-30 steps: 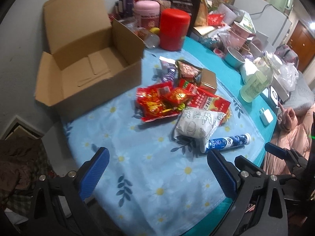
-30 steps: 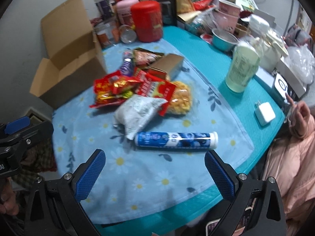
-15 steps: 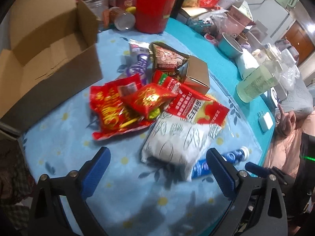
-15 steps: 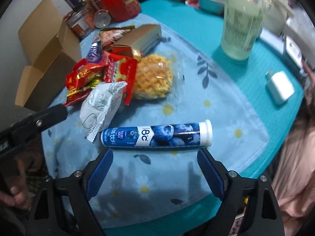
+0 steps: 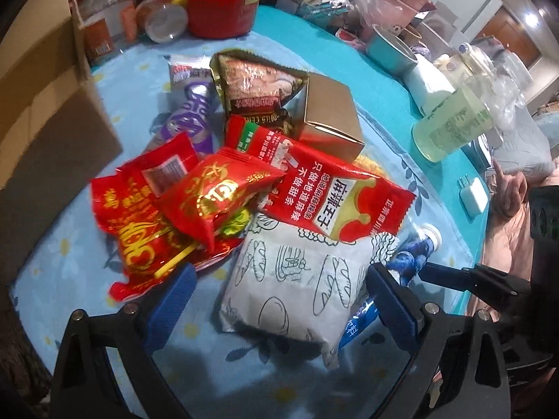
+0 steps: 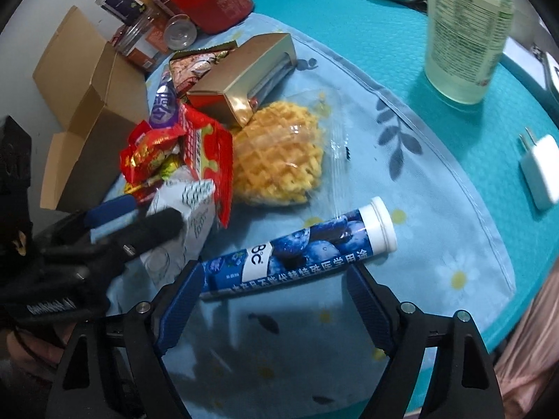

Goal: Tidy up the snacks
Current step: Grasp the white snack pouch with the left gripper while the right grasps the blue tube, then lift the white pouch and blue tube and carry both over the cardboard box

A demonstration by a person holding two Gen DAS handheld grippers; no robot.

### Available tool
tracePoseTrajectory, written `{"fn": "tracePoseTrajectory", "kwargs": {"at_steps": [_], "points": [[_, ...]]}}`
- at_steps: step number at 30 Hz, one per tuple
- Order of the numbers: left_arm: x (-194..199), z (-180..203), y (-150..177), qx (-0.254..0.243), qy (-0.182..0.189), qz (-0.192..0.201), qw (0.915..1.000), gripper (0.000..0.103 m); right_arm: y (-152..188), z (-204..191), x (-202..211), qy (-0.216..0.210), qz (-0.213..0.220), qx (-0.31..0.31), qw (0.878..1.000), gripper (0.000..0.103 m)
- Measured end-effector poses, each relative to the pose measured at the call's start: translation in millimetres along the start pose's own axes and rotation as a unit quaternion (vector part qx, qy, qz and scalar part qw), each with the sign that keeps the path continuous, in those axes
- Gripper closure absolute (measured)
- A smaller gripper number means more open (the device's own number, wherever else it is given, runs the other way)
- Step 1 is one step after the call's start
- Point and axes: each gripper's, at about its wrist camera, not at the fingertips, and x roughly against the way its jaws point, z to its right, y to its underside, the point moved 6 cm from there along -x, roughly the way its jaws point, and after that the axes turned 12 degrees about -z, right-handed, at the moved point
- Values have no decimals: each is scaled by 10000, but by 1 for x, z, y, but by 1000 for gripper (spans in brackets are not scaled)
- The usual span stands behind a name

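Left blue-padded gripper (image 5: 279, 291): jaws wide apart, straddling white bread-print pouch (image 5: 297, 279) without pressing it, gripping nothing. Pouch flat on daisy-print blue cloth (image 5: 63, 241), long axis running away from gripper toward red snack packets (image 5: 216, 199). Right blue-padded gripper (image 6: 276, 291): jaws closing around blue blueberry-print tube with white cap (image 6: 300, 248), pads not yet touching. Tube lying on its side across jaw gap, white cap pointing right and slightly away, beside clear-wrapped yellow waffle (image 6: 279, 160).
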Motion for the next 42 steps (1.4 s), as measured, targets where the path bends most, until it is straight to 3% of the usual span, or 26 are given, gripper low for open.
{"fn": "tracePoseTrajectory", "kwargs": {"at_steps": [2, 4, 6, 7, 11, 15, 19, 27, 34, 42], "points": [[-7, -1, -4, 20, 135, -93, 9999, 3, -2, 1, -1, 14, -30, 21, 10000, 20], [-10, -1, -6, 12, 209, -141, 9997, 11, -4, 3, -2, 18, -73, 32, 10000, 20], [-13, 1, -7, 11, 347, -215, 9992, 29, -6, 4, -3, 43, -120, 30, 9999, 22], [-13, 3, -6, 24, 411, -243, 9989, 30, -7, 5, -4, 44, -138, 23, 9999, 22], [-10, 6, -3, 14, 146, -232, 9996, 35, -9, 6, -9, 168, -237, 58, 9996, 31], [-5, -4, 5, 425, 25, -242, 9988, 37, -13, 3, -12, 121, -257, 49, 9996, 35], [1, -14, 24, 499, -426, -221, 9976, 37, -14, 8, -11, -14, -279, -107, 9996, 39], [7, -30, 62, 859, -814, -243, 9927, 37, -22, 10, -13, 19, -210, -266, 9994, 46], [11, -41, 88, 1201, -791, -298, 9892, 37, -23, 8, -14, 61, -302, -331, 9990, 62], [19, -49, 121, 1155, -819, -385, 9892, 37, 18, -6, -14, 458, -496, 69, 9977, 68]]}}
